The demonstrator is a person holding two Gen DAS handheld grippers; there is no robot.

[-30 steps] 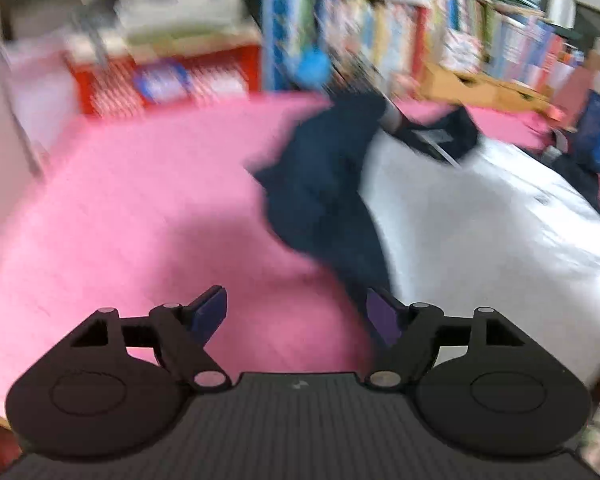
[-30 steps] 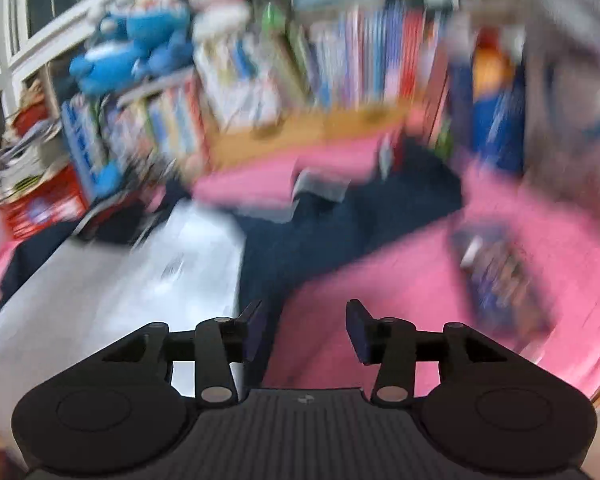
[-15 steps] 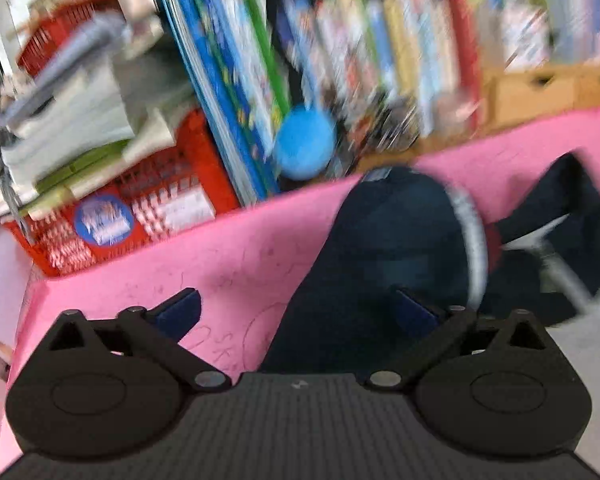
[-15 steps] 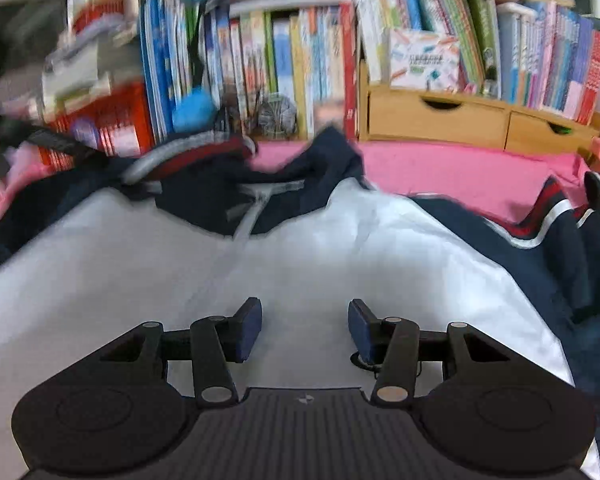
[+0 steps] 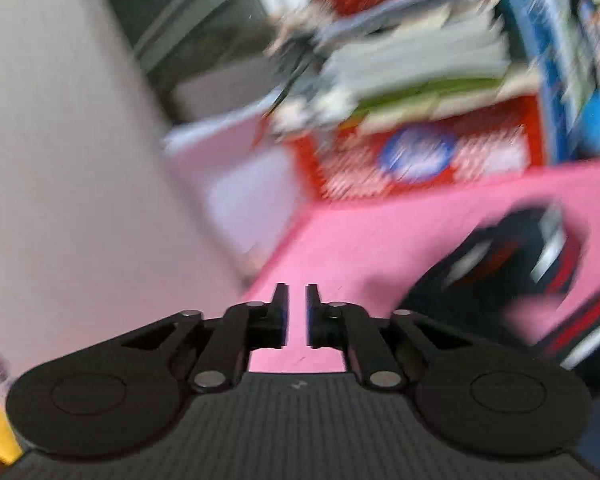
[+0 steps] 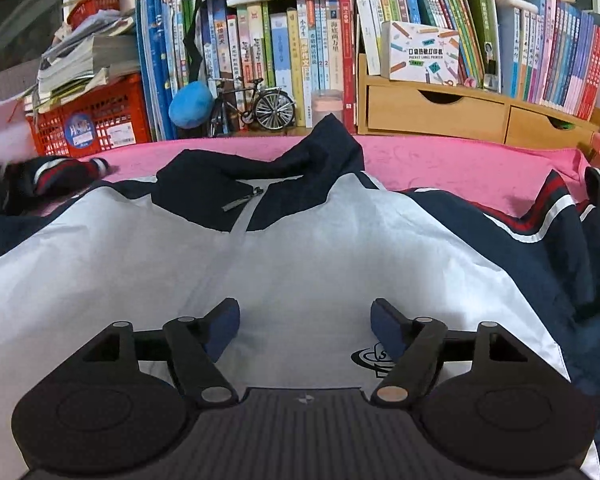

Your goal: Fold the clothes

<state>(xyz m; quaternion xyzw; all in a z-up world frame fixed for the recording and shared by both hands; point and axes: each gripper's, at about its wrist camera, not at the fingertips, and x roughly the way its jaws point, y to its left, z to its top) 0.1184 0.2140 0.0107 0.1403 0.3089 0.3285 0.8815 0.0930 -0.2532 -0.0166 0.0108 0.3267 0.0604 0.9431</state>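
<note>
Here the white-and-navy jacket (image 6: 284, 248) lay spread, front up, across the pink table (image 6: 460, 164). The right tongs (image 6: 305, 326), just widened, hovered empty over its hem; the left tongs (image 5: 297, 308), just narrowed, pinched nothing beside the left cuff (image 5: 540, 248). Folding well likely meant gripping sleeve fabric squarely first.

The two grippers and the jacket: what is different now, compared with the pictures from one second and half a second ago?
The left gripper has swung left off the dark sleeve; its jaws have just been closing to a narrow gap with nothing between them. The right gripper swept from the right side over the white jacket front, and its jaws have just been opening, empty. The jacket lies on the pink table as before.
</note>
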